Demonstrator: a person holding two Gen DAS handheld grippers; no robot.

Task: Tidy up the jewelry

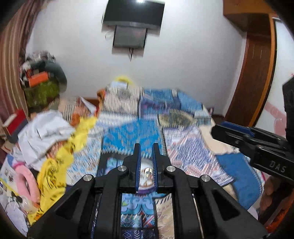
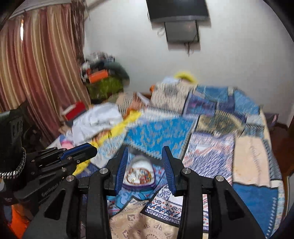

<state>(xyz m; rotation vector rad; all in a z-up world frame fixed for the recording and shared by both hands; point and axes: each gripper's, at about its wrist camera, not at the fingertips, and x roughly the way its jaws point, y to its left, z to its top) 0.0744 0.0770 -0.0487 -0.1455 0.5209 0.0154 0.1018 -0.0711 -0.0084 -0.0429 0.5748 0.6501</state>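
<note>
A small open jewelry box (image 2: 139, 174) with a white lid and purple rim lies on the patchwork bedspread (image 2: 211, 147), with bangles and beads inside it. It shows below and beyond the tips of my right gripper (image 2: 146, 149), which hangs open above it with nothing between its fingers. In the left wrist view the same box (image 1: 146, 166) appears through the narrow gap of my left gripper (image 1: 147, 145), whose pads stand slightly apart and hold nothing. Each gripper shows in the other's view, the left gripper (image 2: 90, 150) at the left and the right gripper (image 1: 217, 128) at the right. Both views are motion-blurred.
A heap of white cloth (image 1: 46, 132), yellow cloth (image 1: 55, 171) and a pink item (image 1: 25, 176) lies on the left of the bed. Behind are a striped curtain (image 2: 36, 64), a wall-mounted screen (image 1: 132, 16) and a wooden door frame (image 1: 257, 73).
</note>
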